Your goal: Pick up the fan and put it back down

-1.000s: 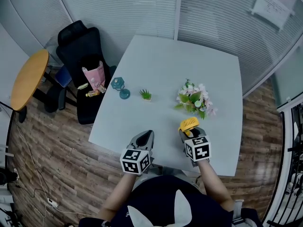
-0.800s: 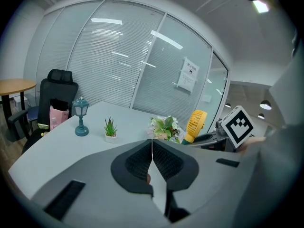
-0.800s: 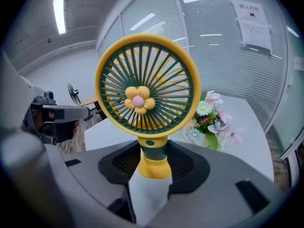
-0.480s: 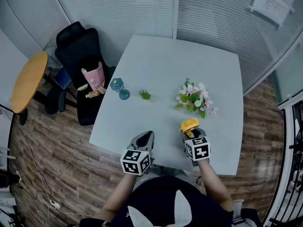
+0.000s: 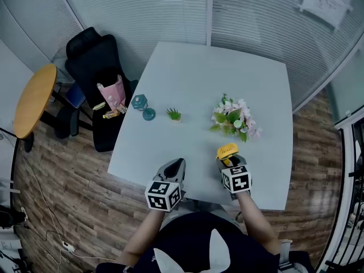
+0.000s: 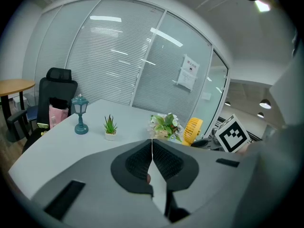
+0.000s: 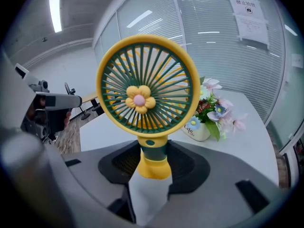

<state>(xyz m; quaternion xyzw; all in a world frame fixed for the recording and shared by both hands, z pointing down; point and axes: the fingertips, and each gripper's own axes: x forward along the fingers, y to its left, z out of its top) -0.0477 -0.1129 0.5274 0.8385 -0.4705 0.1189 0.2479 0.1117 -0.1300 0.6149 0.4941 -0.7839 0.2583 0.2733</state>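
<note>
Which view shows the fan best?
Right gripper view: the fan fills the frame, stem clamped in the right gripper. The head view shows only its yellow top; the left gripper view shows it small beside the flowers.

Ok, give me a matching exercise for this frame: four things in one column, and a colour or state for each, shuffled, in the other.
1 fan
2 left claw
3 lantern
4 flowers

A shut, nothing in it
B teal
C gripped by the right claw
D pink, white and green

Pairs: 1-C, 2-A, 3-B, 4-D
</note>
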